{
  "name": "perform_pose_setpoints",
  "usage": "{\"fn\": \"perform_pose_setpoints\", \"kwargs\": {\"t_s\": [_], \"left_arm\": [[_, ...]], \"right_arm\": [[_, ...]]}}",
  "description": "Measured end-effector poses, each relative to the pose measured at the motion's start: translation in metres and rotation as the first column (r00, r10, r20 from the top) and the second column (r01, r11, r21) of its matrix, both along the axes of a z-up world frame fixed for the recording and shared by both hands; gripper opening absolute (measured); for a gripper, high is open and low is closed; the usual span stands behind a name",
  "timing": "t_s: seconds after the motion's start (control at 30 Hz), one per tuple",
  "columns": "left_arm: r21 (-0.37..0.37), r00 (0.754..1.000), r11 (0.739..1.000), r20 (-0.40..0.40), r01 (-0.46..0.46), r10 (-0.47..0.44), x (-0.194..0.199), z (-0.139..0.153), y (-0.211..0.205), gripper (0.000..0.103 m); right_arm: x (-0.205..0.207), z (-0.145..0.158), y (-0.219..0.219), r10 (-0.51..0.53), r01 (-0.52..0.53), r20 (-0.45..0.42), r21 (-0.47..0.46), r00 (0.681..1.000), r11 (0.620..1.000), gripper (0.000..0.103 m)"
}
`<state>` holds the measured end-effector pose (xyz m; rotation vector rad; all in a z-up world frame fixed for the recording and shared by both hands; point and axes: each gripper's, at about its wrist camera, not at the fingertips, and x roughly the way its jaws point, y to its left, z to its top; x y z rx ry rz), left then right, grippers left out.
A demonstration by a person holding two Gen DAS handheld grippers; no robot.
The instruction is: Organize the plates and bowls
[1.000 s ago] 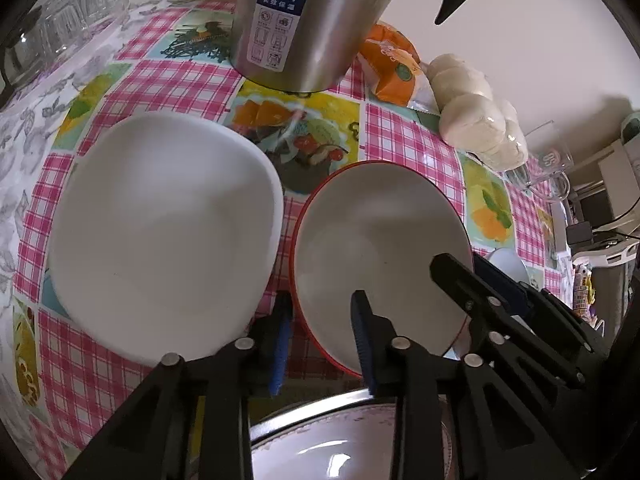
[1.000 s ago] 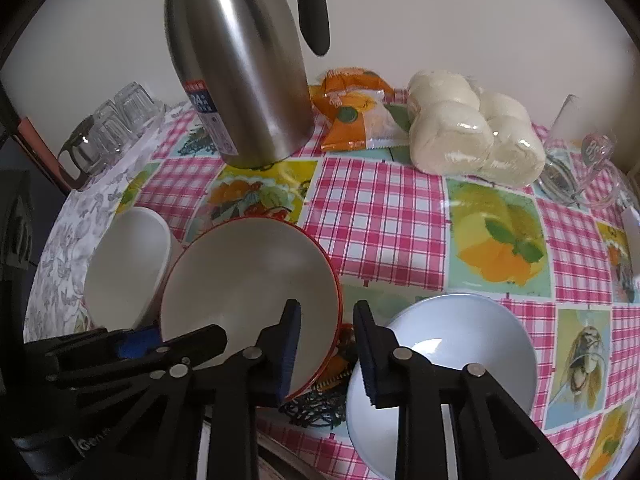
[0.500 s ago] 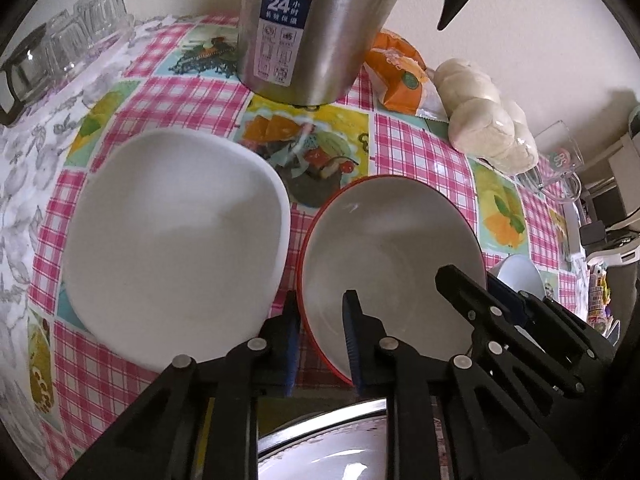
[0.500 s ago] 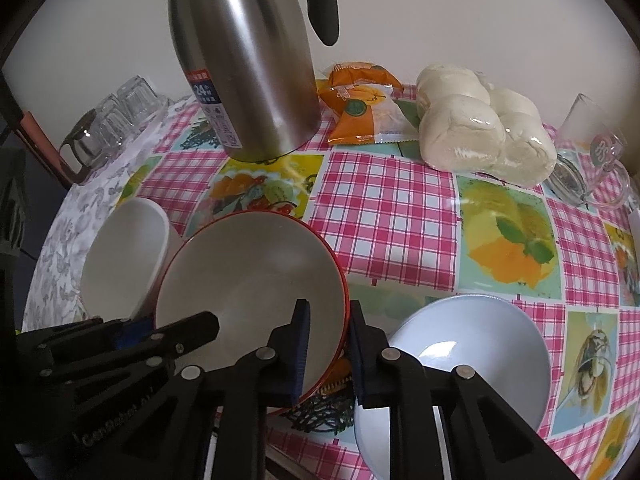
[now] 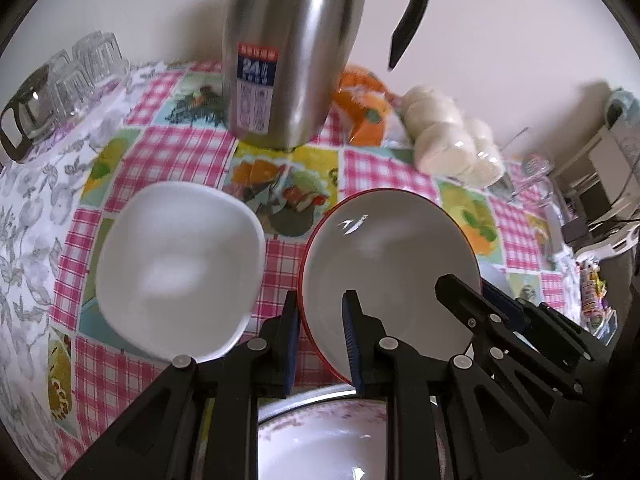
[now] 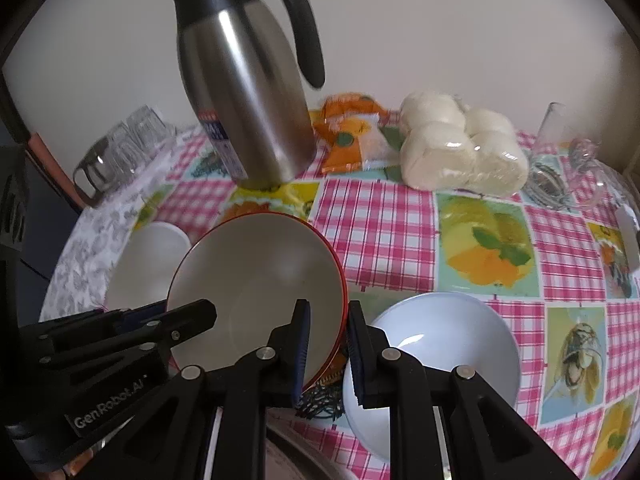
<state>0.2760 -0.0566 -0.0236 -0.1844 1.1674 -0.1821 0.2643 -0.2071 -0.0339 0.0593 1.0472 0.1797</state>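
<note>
Two hand-held tools grip a single red-rimmed bowl [image 5: 390, 264] by opposite sides of its rim above a checked worktop [image 6: 384, 220]. The left tool [image 5: 320, 340] is clamped on the bowl's near-left edge, the rim pinched between its blue pads; the right tool [image 6: 328, 354] is clamped on the bowl's right edge, its jaws having just finished closing on the rim. The bowl sits tilted and appears to be off the cloth, in front of the steel vacuum flask [image 6: 248, 96].

The step in hand looks like the lift-and-carry of this bowl, with stacking the likely aim. To the bowl's left lies a white square-sided bowl [image 5: 178, 272]; to its right, in the right-hand view, a pale blue bowl [image 6: 436, 364]; just below the bowl, nearest the cameras, a patterned dish with a metal rim [image 5: 332, 436]. The next move calls for both tools rising and travelling together, keeping the rim level enough not to slip, then lowering the bowl squarely into or onto whichever dish is chosen.

Legible writing: a large "24" on the flask's blue label [image 5: 256, 80], with smaller characters too fine to read, and "Gen Robot AI" on the left tool's body [image 6: 108, 406]. A bag of buns [image 6: 460, 152] and an orange packet [image 6: 352, 136] lie behind the bowl.
</note>
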Motion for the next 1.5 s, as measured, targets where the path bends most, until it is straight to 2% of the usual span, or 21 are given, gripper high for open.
{"fn": "perform_pose_setpoints", "kwargs": {"t_s": [0.27, 0.5, 0.63, 1.1, 1.5], "left_arm": [[-0.008, 0.997, 1.0, 0.072, -0.01, 0.011, -0.028, 0.023, 0.003, 0.022], [0.026, 0.991, 0.999, 0.131, -0.019, 0.015, -0.053, 0.04, 0.004, 0.022], [0.018, 0.987, 0.999, 0.157, -0.026, 0.023, -0.071, 0.047, 0.007, 0.022], [0.002, 0.99, 0.999, 0.134, -0.046, 0.045, -0.123, 0.035, 0.019, 0.022], [0.001, 0.988, 0.997, 0.138, -0.077, 0.076, -0.15, 0.035, 0.033, 0.022]], "right_arm": [[-0.033, 0.026, 0.002, 0.015, -0.015, 0.067, -0.007, 0.998, 1.0, 0.02], [-0.061, 0.039, 0.006, 0.014, -0.015, 0.104, 0.002, 0.994, 1.0, 0.02], [-0.078, 0.047, 0.007, 0.012, -0.013, 0.125, 0.013, 0.992, 1.0, 0.02], [-0.142, 0.038, 0.007, -0.033, 0.017, 0.141, 0.111, 0.989, 0.994, 0.02], [-0.173, 0.037, 0.022, -0.009, -0.005, 0.144, 0.095, 0.99, 0.995, 0.02]]}}
